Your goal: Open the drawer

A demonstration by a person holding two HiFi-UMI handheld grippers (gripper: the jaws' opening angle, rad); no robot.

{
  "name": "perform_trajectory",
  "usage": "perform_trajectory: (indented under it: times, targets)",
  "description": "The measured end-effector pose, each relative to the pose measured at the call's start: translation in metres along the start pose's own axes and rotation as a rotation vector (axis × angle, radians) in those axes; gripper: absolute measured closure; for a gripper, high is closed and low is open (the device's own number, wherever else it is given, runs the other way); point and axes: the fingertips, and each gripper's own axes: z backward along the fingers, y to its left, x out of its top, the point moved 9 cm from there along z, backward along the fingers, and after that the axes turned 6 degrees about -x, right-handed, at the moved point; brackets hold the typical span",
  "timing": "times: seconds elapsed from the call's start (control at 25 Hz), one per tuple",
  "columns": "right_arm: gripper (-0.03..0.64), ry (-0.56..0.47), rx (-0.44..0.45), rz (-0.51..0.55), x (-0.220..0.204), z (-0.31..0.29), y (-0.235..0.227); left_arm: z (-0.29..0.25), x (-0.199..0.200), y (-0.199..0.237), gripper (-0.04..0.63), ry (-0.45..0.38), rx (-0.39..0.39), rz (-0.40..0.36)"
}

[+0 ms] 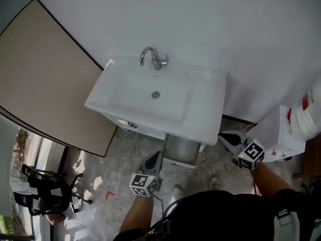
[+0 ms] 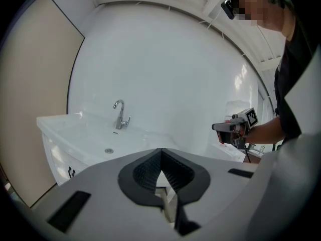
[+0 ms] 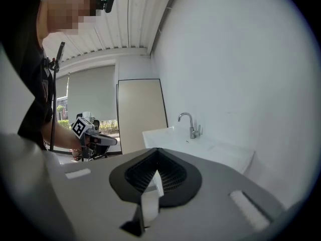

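- The left gripper is hovering in front of the sink. Its fingers are pressed together at the tips, with nothing pinched between them.
- The right gripper is hanging off to the side with its fingers also closed on each other, and it is holding nothing.
- The drawer is sticking out from under the front edge of the sink. Its grey inside is showing.
- In the head view, the drawer is lying just to the right of the left fingertips and well to the left of the right fingertips. Neither gripper is touching it.
- From the left gripper view, the sink top is spreading out ahead and to the left of the fingertips. The tap is standing beyond them against the white wall.
- From the right gripper view, the tap is showing ahead and to the right of the fingertips.
- A beige board is leaning far to the left of both pairs of fingers. An office chair is standing on the speckled floor below it.
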Motion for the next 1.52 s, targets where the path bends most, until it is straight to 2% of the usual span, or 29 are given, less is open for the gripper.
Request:
perform_trajectory:
  times: [0.16, 0.32, 0.56, 0.8, 0.92, 1.24, 1.52]
  targets:
    - [0.621, -0.019, -0.017, -0.002, 0.034, 0.018, -0.006, 0.008, 0.048, -0.023, 0.594, -0.064, -0.004, -0.062]
    - [0.621, -0.038, -0.035, 0.018, 0.066, 0.028, -0.007, 0.016, 0.086, -0.038, 0.594, -0.124, -0.020, -0.071]
    - [0.621, -0.070, -0.027, 0.042, 0.113, 0.044, 0.000, 0.032, 0.121, -0.065, 0.594, -0.202, -0.055, -0.081]
    - [0.621, -0.105, -0.019, 0.007, 0.147, 0.058, 0.000, 0.050, 0.160, -0.075, 0.594, -0.270, -0.046, -0.110]
    - [0.621, -0.102, -0.032, 0.026, 0.163, 0.061, -0.003, 0.057, 0.179, -0.078, 0.594, -0.298, -0.048, -0.118]
    - [0.621, -0.122, -0.006, 0.011, 0.184, 0.067, -0.003, 0.067, 0.206, -0.085, 0.594, -0.342, -0.054, -0.120]
    - [0.621, -0.141, 0.003, 0.009, 0.191, 0.072, -0.004, 0.073, 0.212, -0.089, 0.594, -0.348, -0.056, -0.126]
